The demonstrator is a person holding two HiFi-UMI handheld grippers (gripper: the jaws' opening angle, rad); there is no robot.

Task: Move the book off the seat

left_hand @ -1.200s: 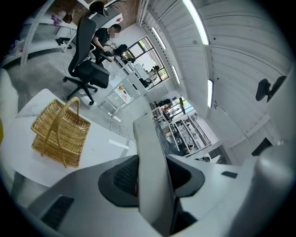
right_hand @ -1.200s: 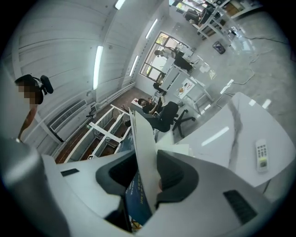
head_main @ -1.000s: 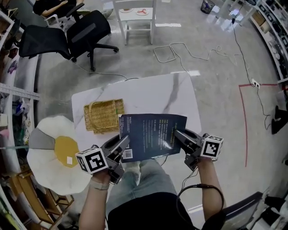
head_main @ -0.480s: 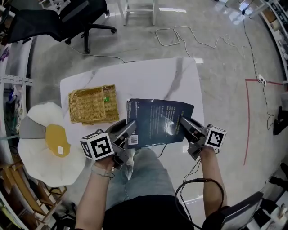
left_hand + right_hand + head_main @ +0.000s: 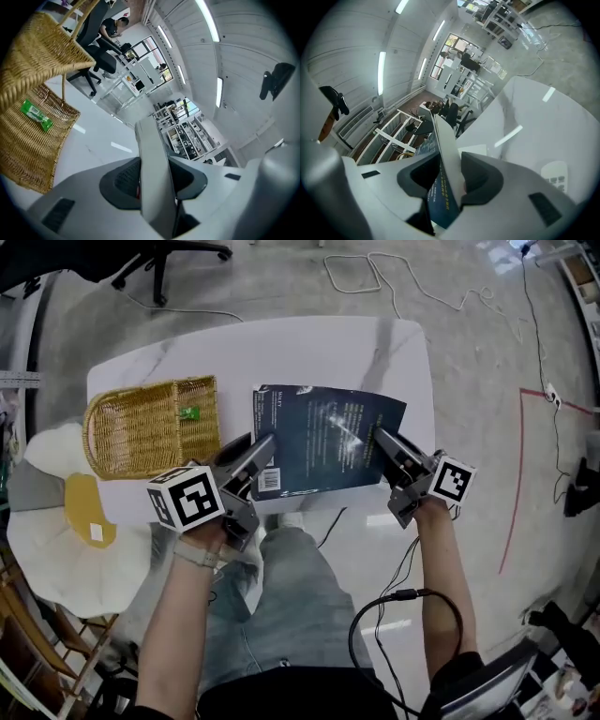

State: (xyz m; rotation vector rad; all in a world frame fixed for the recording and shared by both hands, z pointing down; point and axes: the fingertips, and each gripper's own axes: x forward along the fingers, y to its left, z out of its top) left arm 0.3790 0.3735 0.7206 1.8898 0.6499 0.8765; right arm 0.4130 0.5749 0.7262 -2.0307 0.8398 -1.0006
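A dark blue book [image 5: 323,437] is held flat and low over the near half of the white marble table [image 5: 281,352]; whether it touches the top I cannot tell. My left gripper [image 5: 265,446] is shut on the book's near left corner by the barcode. My right gripper [image 5: 382,441] is shut on its right edge. In the left gripper view the book's pale edge [image 5: 151,159] stands clamped between the jaws of the left gripper [image 5: 154,180]. The right gripper view shows the book [image 5: 443,154] pinched in the right gripper [image 5: 450,180].
A wicker basket [image 5: 150,423] with a small green packet [image 5: 190,412] sits on the table's left part, close to the left gripper, also in the left gripper view as the basket [image 5: 33,140]. A white flower-shaped cushion [image 5: 66,531] lies lower left. Cables cross the floor [image 5: 375,277].
Both grippers have carried the book down and forward, from above the person's lap to over the table's near half. The grips on the book are unchanged.
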